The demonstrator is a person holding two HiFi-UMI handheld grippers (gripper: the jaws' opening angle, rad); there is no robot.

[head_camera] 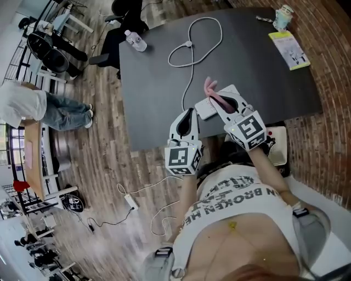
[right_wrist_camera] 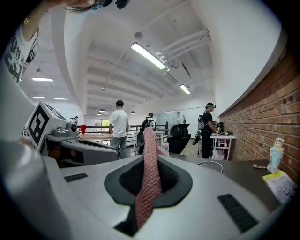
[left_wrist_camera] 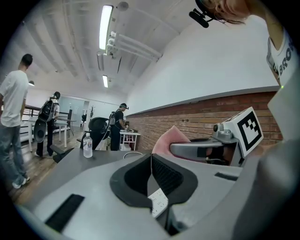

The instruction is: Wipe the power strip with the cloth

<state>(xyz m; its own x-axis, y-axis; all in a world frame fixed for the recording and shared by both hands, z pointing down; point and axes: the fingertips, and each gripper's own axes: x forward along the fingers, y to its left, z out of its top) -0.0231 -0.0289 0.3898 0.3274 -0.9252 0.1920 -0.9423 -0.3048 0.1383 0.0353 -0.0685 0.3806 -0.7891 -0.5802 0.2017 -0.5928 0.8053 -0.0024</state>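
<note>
A white power strip (head_camera: 204, 108) lies near the front edge of the dark table (head_camera: 164, 93), and its cable (head_camera: 192, 46) loops toward the back. My right gripper (head_camera: 222, 100) hovers just over the strip, shut on a pink cloth (head_camera: 215, 94). In the right gripper view the cloth (right_wrist_camera: 149, 173) stands up between the pads. My left gripper (head_camera: 190, 113) is shut with nothing in it, its tip just left of the strip. Below its closed jaws, the left gripper view shows a bit of the strip (left_wrist_camera: 158, 200), with the cloth (left_wrist_camera: 171, 138) to the right.
A water bottle (head_camera: 135, 41) lies at the table's back left. A yellow booklet (head_camera: 289, 49) and a small figurine (head_camera: 283, 16) are at the back right. A person (head_camera: 33, 107) stands on the wooden floor at the left. Another strip with cable (head_camera: 130, 202) lies on the floor.
</note>
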